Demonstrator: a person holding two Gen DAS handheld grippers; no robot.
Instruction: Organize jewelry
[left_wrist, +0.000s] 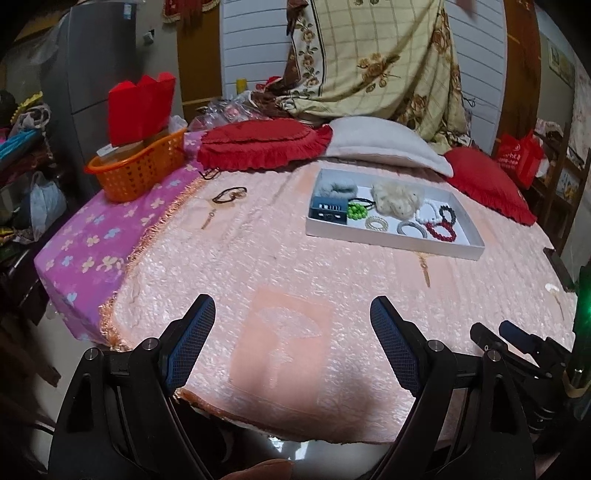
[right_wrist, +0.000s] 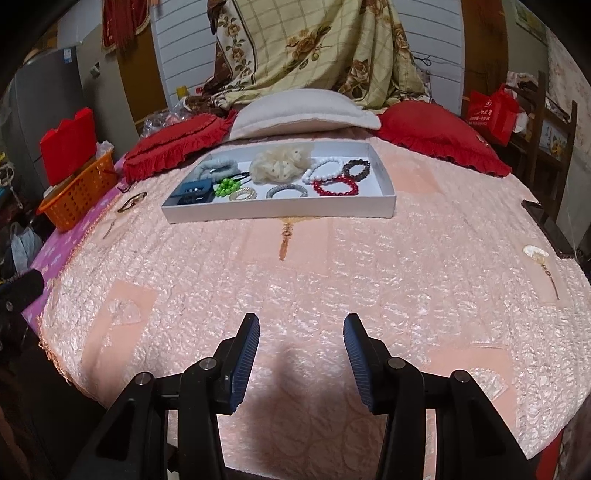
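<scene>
A white tray (left_wrist: 391, 240) (right_wrist: 280, 212) lies on the pink bed cover and holds several pieces: a red bead bracelet (right_wrist: 335, 186), a white bead bracelet (right_wrist: 325, 168), a dark bead bracelet (right_wrist: 356, 168), a green bead hair tie (right_wrist: 225, 186), scrunchies and a small blue box (right_wrist: 194, 192). A dark hair tie (left_wrist: 229, 194) (right_wrist: 131, 202) lies loose on the cover, left of the tray. My left gripper (left_wrist: 291, 314) is open and empty above the near edge of the bed. My right gripper (right_wrist: 300, 328) is open and empty too; it also shows in the left wrist view (left_wrist: 495, 332).
An orange basket (left_wrist: 136, 170) (right_wrist: 77, 199) with red boxes stands at the bed's left edge. Red cushions (left_wrist: 258, 146) (right_wrist: 439, 133) and a white pillow (right_wrist: 303, 112) lie behind the tray. A dark phone (right_wrist: 546, 225) and a small white ornament (right_wrist: 535, 253) lie at the right.
</scene>
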